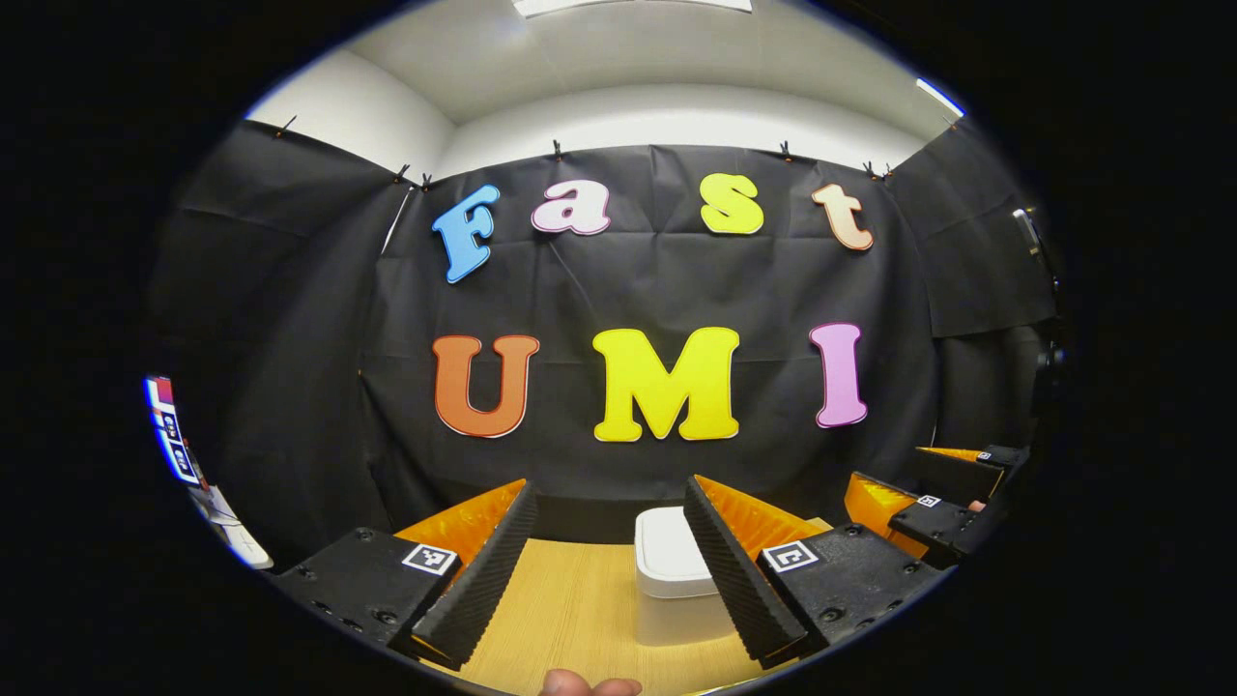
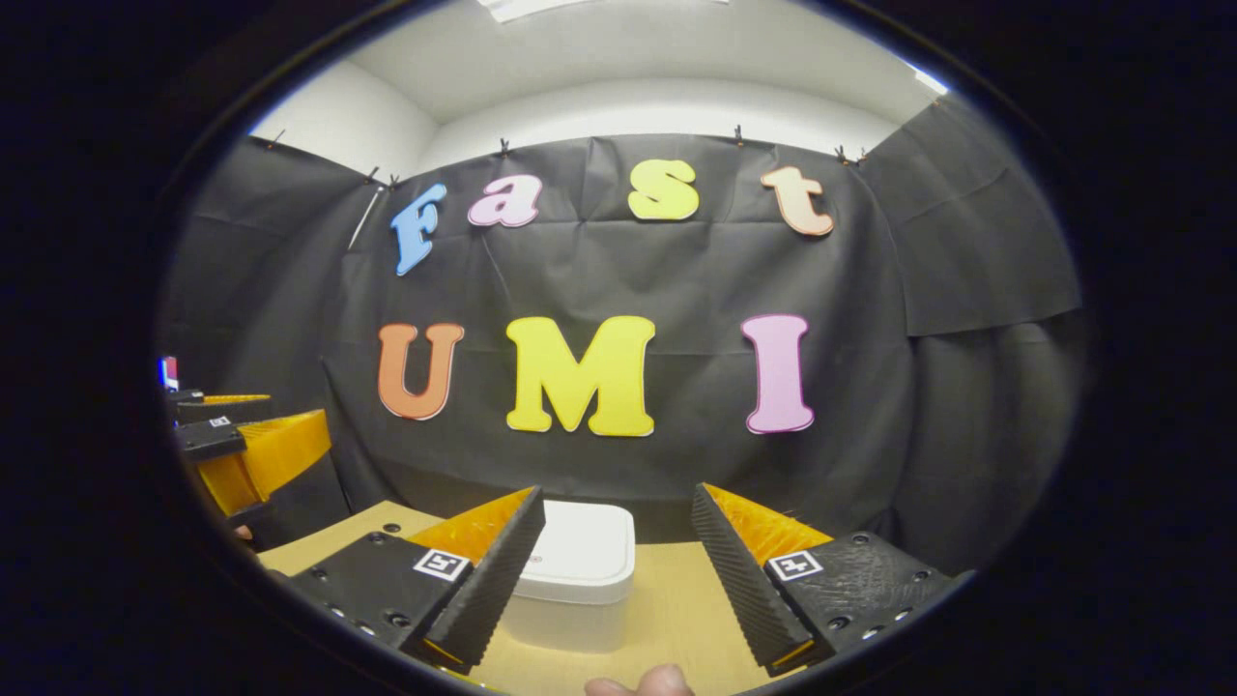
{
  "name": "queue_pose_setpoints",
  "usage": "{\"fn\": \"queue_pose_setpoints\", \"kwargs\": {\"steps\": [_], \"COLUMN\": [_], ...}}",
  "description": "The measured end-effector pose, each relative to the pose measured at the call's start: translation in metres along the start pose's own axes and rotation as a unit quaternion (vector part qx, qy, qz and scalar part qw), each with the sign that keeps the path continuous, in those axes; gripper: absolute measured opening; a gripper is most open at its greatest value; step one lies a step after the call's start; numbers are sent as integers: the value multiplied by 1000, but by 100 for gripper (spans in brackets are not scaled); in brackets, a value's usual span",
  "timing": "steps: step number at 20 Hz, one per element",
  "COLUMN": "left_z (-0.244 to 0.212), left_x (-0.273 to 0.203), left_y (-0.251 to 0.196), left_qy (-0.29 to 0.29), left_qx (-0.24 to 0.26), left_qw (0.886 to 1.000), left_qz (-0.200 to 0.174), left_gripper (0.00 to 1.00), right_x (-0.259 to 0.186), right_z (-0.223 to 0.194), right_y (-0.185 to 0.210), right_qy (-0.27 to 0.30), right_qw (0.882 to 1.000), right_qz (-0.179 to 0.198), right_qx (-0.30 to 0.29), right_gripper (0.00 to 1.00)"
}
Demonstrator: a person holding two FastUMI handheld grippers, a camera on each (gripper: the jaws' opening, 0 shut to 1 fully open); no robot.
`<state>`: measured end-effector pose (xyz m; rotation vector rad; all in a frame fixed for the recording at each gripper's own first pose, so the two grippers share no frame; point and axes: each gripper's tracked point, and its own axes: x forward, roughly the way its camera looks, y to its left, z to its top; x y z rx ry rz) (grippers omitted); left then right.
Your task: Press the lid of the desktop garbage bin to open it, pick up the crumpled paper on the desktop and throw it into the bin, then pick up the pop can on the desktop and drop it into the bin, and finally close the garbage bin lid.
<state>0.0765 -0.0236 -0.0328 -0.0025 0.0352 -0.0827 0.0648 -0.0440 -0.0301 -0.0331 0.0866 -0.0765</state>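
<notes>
While your left gripper (image 1: 609,570) and right gripper (image 2: 618,570) hover with jaws spread wide, the white garbage bin (image 2: 575,575) sits lid down near the worktop's (image 1: 570,619) far edge, nothing gripped.

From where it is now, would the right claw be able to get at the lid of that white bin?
Probably yes. The right claw is open, and the white plastic bin with its lid shut sits just ahead on the wooden table, with nothing between them.
</notes>
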Motion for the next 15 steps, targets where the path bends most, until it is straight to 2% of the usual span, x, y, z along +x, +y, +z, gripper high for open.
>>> {"fn": "queue_pose_setpoints", "kwargs": {"steps": [9, 15], "left_z": [-4, -4], "left_x": [-3, -4], "left_y": [6, 15], "left_qy": [5, 9], "left_qx": [6, 12], "left_qw": [1000, 1000], "left_qz": [1, 7], "left_gripper": [99, 99], "right_x": [0, 0], "right_z": [0, -2], "right_y": [15, 36], "right_qy": [3, 11], "right_qw": [1000, 999], "right_qz": [12, 33], "right_qx": [2, 3], "right_gripper": [96, 96]}}
